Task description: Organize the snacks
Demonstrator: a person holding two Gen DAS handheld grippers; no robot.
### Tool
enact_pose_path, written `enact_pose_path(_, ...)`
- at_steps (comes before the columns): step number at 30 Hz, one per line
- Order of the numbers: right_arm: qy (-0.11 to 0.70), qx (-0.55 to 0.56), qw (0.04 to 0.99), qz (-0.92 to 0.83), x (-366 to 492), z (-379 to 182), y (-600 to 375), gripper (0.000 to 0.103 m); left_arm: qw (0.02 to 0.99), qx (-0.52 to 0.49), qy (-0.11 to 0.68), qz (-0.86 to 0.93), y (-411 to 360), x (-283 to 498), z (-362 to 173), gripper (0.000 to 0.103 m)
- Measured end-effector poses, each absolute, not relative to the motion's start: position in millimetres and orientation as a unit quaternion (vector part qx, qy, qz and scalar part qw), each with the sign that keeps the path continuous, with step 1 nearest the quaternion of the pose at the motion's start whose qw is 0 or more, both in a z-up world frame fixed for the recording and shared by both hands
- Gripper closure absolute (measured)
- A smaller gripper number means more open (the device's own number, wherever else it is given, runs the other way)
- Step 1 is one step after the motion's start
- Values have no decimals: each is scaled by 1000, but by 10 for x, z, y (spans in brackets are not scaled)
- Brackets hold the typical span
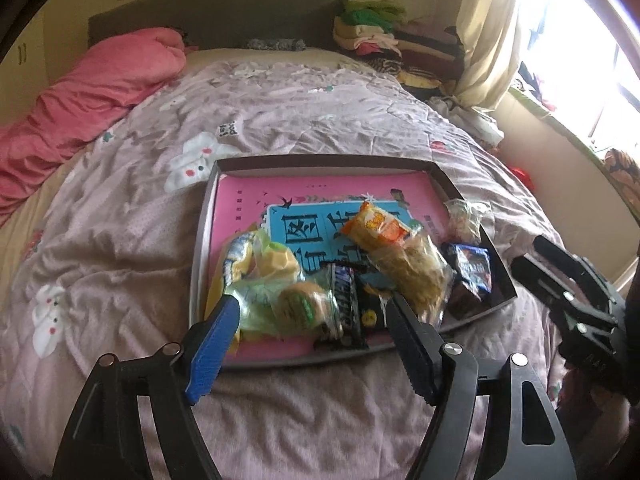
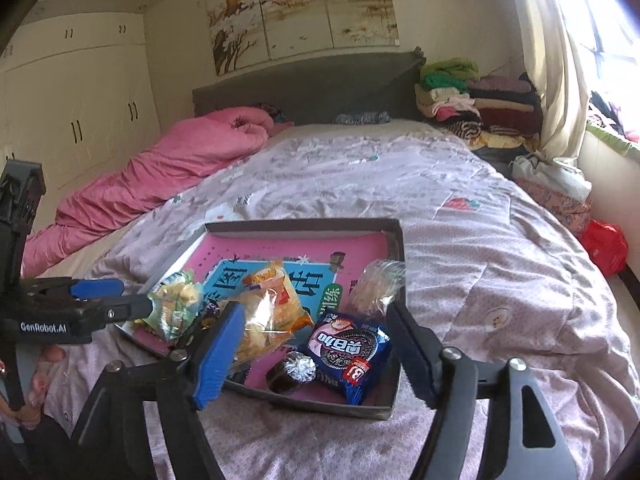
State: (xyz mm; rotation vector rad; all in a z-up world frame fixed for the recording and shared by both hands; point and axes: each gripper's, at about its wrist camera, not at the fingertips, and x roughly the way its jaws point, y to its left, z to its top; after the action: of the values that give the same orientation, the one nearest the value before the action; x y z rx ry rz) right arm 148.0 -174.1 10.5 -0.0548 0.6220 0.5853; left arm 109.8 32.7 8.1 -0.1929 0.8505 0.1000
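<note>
Only the right wrist view shows the foil-topped cup (image 2: 294,370); both spread grippers, left gripper (image 1: 314,314) and right gripper (image 2: 316,328), hold nothing.

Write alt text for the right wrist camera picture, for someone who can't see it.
The open right gripper hangs over a shallow tray of snacks on a bed, nearest a blue cookie packet. The left gripper reaches in from the left.
</note>
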Motion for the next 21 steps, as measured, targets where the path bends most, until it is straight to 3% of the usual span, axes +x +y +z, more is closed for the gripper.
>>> enact_pose_path(2,287,-20,914,285,1387,160,-1784,24,905,-93,412,48,289,1018,88,26)
enact_pose_path(6,261,0,920,294,1219,285,-1840,9,905,-91,412,48,242,906,80,26)
enact_pose_path(21,301,-6,919,252,803,253,-1803,6,897,-128,415,85,304,450,-81,26)
